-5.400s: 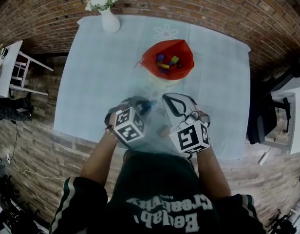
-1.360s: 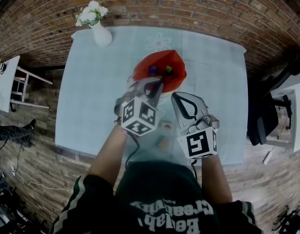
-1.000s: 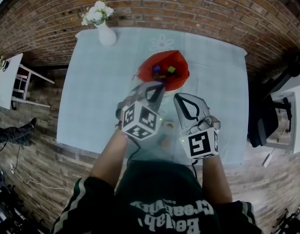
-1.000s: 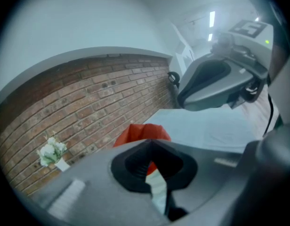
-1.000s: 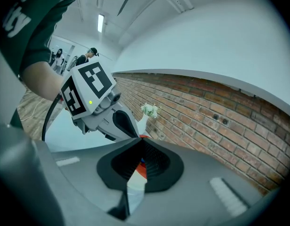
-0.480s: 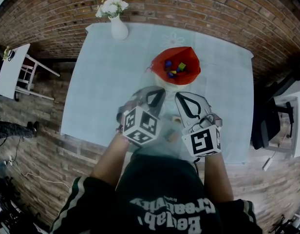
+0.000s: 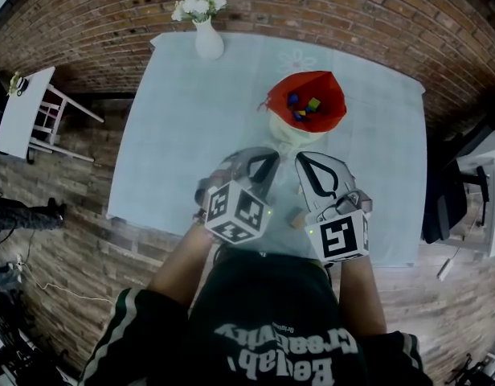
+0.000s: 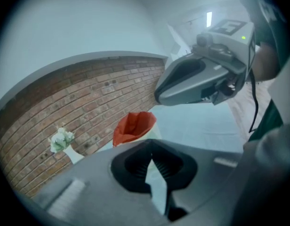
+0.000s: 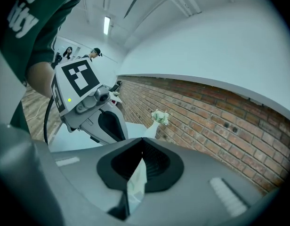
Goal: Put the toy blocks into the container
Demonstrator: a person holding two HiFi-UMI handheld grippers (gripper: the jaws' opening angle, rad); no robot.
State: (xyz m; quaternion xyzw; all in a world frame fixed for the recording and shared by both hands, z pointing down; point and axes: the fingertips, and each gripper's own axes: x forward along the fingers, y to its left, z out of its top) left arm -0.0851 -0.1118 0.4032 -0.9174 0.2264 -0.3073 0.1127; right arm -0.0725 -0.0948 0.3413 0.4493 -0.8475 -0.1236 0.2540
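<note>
A red container (image 7: 305, 103) stands on the far right part of the table (image 7: 175, 135), with several coloured toy blocks (image 7: 302, 108) inside. It also shows in the left gripper view as the red container (image 8: 134, 127). A small brownish block (image 7: 296, 216) lies on the cloth near the front edge, between the two grippers. My left gripper (image 7: 266, 159) is shut and holds nothing, well short of the container. My right gripper (image 7: 306, 159) hangs beside it, jaws together and empty. In the gripper views, the left gripper (image 8: 152, 155) and right gripper (image 9: 142, 152) show closed tips.
A white vase of flowers (image 7: 207, 37) stands at the table's far left corner. A white chair (image 7: 30, 111) is left of the table and a dark chair (image 7: 456, 191) right of it. The floor around is brick.
The left gripper, which was at the container's rim, has drawn back toward the table's near edge. The right gripper has drawn back with it. Both jaws stay closed.
</note>
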